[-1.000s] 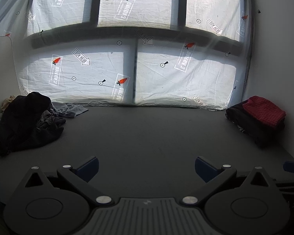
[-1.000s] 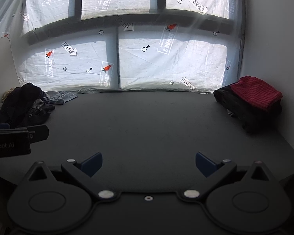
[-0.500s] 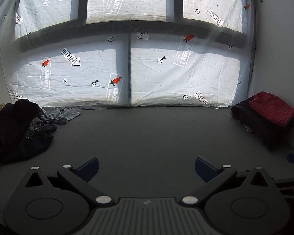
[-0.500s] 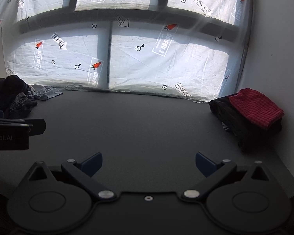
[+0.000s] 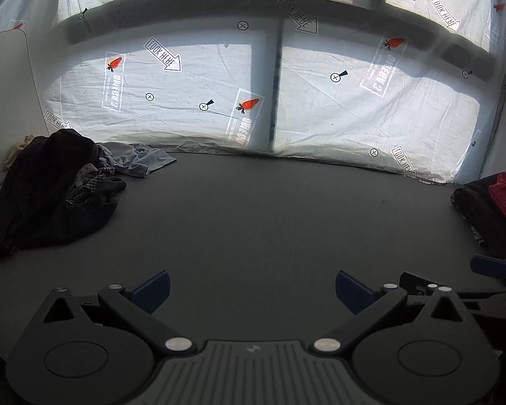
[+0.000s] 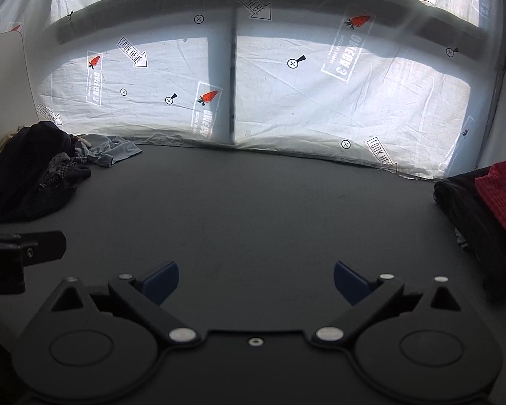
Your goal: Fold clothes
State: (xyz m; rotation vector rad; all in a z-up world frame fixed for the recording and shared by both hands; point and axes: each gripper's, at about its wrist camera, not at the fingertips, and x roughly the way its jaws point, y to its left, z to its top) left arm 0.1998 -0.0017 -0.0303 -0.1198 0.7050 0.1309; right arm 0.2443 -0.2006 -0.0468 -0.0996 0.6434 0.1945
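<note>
Gaping wide, both tongs (image 5: pixel 252 290) (image 6: pixel 255 281) empty.

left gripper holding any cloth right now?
No: the left gripper is open over bare table, with the unfolded clothes pile lying apart at far left.

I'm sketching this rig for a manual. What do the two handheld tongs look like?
Both match: a matte black plastic body with two round discs, angled black link arms on silver pivot pins, and blue fingertip pads. The left tongs have a ribbed grey centre plate; the right tongs have a plain black one with a small screw. No sleeves or cables show.
</note>
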